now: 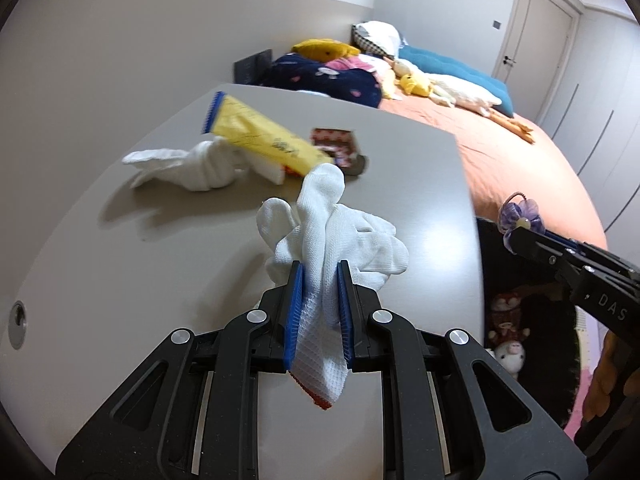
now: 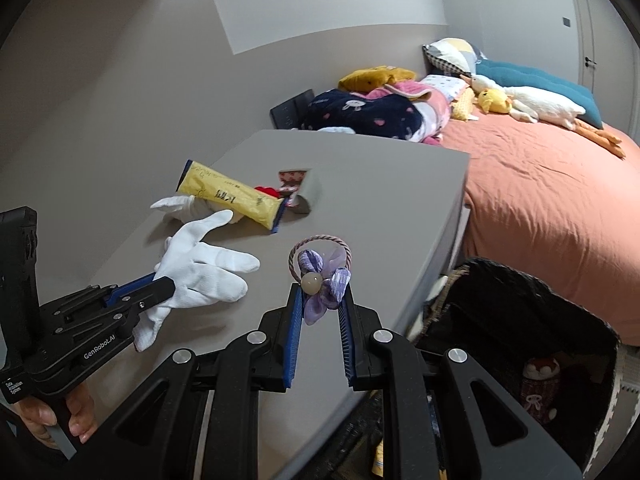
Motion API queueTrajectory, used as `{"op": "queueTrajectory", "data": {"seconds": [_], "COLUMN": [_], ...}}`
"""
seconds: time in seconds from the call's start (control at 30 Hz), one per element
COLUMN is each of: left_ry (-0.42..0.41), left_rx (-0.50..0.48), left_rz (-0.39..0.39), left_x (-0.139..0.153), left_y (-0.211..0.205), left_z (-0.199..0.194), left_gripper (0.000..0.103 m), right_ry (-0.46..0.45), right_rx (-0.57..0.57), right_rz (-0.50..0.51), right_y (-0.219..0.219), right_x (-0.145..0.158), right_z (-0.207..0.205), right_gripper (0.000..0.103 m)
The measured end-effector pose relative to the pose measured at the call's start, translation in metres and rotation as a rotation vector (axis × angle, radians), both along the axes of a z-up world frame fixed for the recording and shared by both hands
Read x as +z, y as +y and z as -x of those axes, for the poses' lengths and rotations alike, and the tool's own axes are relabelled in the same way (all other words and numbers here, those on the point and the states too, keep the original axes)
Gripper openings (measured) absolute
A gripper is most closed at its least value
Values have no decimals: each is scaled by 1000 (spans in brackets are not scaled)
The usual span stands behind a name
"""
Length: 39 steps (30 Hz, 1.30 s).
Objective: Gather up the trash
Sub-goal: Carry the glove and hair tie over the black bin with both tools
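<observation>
Left gripper [image 1: 320, 276] is pinching the white cloth glove [image 1: 336, 236], right gripper [image 2: 320, 300] pinching the purple flower hair tie [image 2: 322, 270]; next, both need carrying over the black bin [image 2: 520, 320] beside the grey table [image 2: 380, 208].

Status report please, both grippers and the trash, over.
Left hand-held gripper shut on white glove. Right hand-held gripper shut on purple hair tie. Black bin open at right, path clear.
</observation>
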State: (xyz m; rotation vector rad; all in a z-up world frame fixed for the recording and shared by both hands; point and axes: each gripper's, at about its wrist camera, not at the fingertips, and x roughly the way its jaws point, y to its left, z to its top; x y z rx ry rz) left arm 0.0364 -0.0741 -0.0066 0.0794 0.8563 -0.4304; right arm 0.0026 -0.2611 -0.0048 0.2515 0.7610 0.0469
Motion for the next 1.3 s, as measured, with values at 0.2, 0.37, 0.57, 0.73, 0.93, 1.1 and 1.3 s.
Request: {"op": "queueTrajectory", "data": {"seconds": [0.2,0.37,0.57,0.73,0.93,1.1,1.3], "left_ry": [-15,-8,-9,-10,-10,-13,-16], "left_rx": [-65,-113,-178,-225,-277,-315,-366], "left_rz": [2,5,-8,-12,-20,-24,-28], "left_x": [8,8,6,8,9,10,12], "left_y": [-33,-62,-99,-121,-144,-161,-180], "left_z": [16,26,38,45,56,66,77], "left_gripper": [17,17,17,17,17,17,17], "right_ry": [-19,-22,-31,-40,-52,-61,-66], "right_rx": [-44,-79,-126,-160,-191,-215,-246], "right_rz": [-9,-9,-14,-13,-20,-23,-14], "right_y": [-29,-52,-79,-99,-115,-127,-141], "right_x": [6,6,9,12,15,18,20], "right_z": [25,43,64,78,94,106,120], "right_gripper": [19,19,19,19,19,19,19]}}
